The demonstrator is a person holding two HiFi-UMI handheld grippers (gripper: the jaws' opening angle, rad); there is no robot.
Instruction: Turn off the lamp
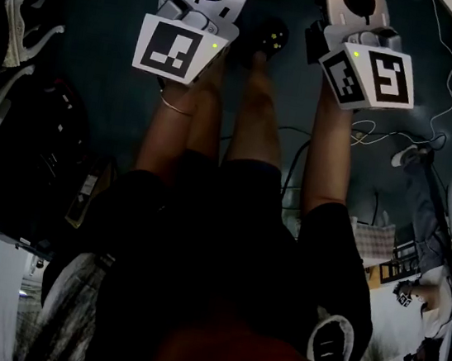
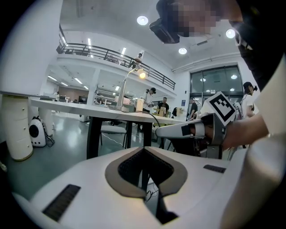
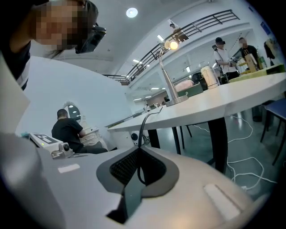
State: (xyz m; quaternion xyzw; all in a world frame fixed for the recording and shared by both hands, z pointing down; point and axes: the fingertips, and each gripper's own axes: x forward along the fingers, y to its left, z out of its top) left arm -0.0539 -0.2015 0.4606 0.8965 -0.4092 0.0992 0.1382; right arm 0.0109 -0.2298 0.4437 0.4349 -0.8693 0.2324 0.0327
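The desk lamp (image 2: 142,74) is lit; it stands far off on a long white table (image 2: 67,107), its thin stem rising from a base. In the right gripper view the lamp's glowing head (image 3: 171,44) sits above a curved stem (image 3: 167,80) on the table (image 3: 232,96). My left gripper (image 2: 144,149) is shut with nothing in it, pointing toward the table. My right gripper (image 3: 137,150) is shut and empty too. It also shows from the side as the right gripper (image 2: 158,131). In the head view only the marker cubes (image 1: 178,49) (image 1: 372,78) show, above the person's legs.
Black table legs (image 3: 219,138) and a chair (image 2: 111,129) stand between me and the lamp. White cables (image 1: 451,90) trail over the dark floor. A small white device (image 2: 36,132) sits by a pillar. A seated person (image 3: 67,129) and standing people (image 3: 221,51) are further off.
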